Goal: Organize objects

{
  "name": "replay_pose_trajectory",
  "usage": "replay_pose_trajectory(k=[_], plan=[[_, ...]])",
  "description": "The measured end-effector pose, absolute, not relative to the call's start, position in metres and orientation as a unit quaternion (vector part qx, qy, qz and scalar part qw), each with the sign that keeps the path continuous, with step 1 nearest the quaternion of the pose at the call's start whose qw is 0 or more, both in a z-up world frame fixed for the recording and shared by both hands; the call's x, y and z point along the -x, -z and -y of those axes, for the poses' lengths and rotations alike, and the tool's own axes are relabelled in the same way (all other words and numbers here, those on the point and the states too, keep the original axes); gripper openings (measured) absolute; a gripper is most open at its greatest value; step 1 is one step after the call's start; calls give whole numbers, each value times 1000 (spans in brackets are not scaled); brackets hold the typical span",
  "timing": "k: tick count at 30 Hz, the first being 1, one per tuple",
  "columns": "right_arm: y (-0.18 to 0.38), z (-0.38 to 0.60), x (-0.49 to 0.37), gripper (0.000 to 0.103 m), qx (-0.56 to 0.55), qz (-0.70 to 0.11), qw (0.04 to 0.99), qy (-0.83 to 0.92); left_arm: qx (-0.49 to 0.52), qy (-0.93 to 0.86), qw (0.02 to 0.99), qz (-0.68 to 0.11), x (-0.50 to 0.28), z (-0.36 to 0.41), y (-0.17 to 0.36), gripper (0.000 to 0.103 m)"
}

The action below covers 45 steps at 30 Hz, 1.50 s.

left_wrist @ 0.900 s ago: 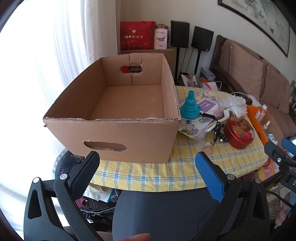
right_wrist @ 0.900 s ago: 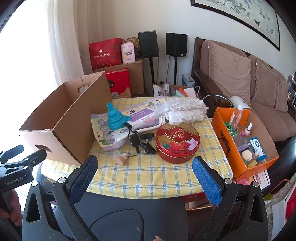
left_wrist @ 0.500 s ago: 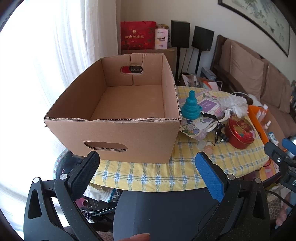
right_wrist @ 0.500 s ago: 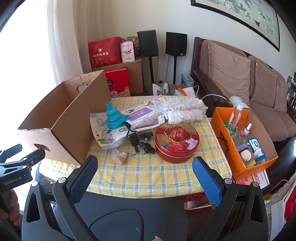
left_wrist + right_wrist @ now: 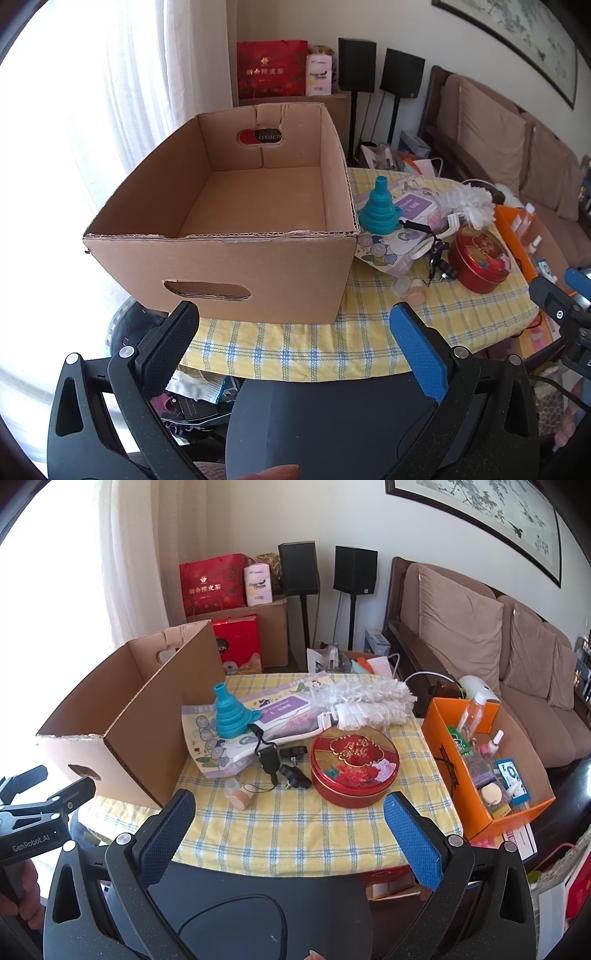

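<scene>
An empty cardboard box stands on the left of the yellow checked table; it also shows in the right wrist view. Beside it lie a teal funnel, a printed pouch, a white duster, black adapters, a small beige bottle and a red round tin. My left gripper is open and empty before the box's front. My right gripper is open and empty at the table's near edge, in front of the tin.
An orange box with small bottles and toiletries stands right of the table. A brown sofa runs along the right wall. Speakers and red gift bags on cartons stand at the back. Bright curtains hang at the left.
Both grippers have drifted slightly; the views shift a little. Both stay open and empty, and nothing on the table has moved.
</scene>
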State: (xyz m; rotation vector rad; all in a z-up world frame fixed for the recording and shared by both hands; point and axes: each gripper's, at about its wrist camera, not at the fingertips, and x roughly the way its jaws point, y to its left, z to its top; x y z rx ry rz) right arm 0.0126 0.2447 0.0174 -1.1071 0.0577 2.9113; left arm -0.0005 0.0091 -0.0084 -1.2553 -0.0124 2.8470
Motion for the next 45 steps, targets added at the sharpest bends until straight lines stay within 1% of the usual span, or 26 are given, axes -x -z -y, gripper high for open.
replay_pose_trajectory(k=[11, 19, 25, 27, 32, 36, 38, 41, 43, 45], plan=[[-12, -246, -4, 103, 352, -14, -5, -936, 392, -919, 38, 16, 7, -8, 12, 103], [-9, -245, 9, 103, 348, 0, -7, -938, 398, -916, 33, 34, 19, 1, 20, 103], [-2, -250, 24, 102, 347, -2, -27, -937, 397, -915, 59, 37, 16, -2, 29, 103], [2, -252, 33, 100, 351, -9, -40, -936, 397, -915, 66, 35, 16, -5, 31, 103], [11, -253, 60, 84, 370, -16, -66, -927, 398, -912, 91, 34, 15, -14, 34, 103], [17, -249, 79, 82, 380, -10, -81, -921, 400, -909, 112, 29, 12, -24, 38, 102], [21, -245, 91, 74, 389, -6, -88, -917, 398, -908, 126, 21, 10, -32, 40, 101], [29, -241, 107, 66, 403, 0, -98, -910, 398, -907, 139, 8, 7, -42, 44, 99], [35, -237, 117, 63, 413, 9, -103, -905, 401, -904, 149, 5, 6, -48, 47, 98], [38, -234, 125, 63, 418, 19, -106, -902, 403, -902, 157, 3, 6, -51, 49, 98]])
